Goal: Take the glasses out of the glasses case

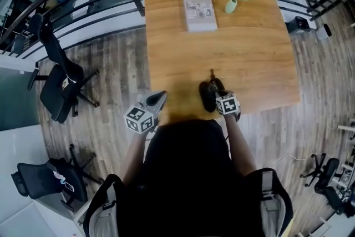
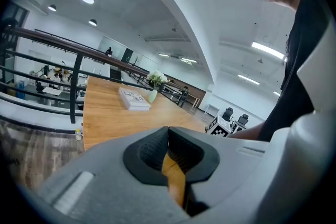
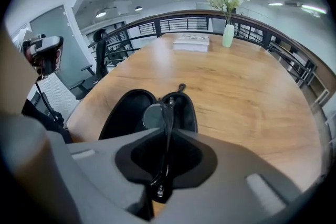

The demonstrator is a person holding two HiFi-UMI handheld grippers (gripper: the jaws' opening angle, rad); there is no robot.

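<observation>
The black glasses case (image 1: 207,98) lies open near the front edge of the wooden table (image 1: 260,58). In the right gripper view the open case (image 3: 123,113) shows both dark halves just ahead of the jaws. My right gripper (image 3: 167,136) is shut on the glasses (image 3: 151,116), whose thin dark frame runs between the jaws, one lens standing above the case. In the head view the right gripper (image 1: 217,91) sits over the case. My left gripper (image 1: 160,96) hangs off the table's front left corner. The left gripper (image 2: 168,136) is shut with nothing in it.
A book (image 1: 199,11) and a pale green vase (image 1: 231,5) with white flowers stand at the table's far side. Black office chairs (image 1: 58,86) are on the floor to the left. A dark railing (image 1: 83,19) curves behind the table.
</observation>
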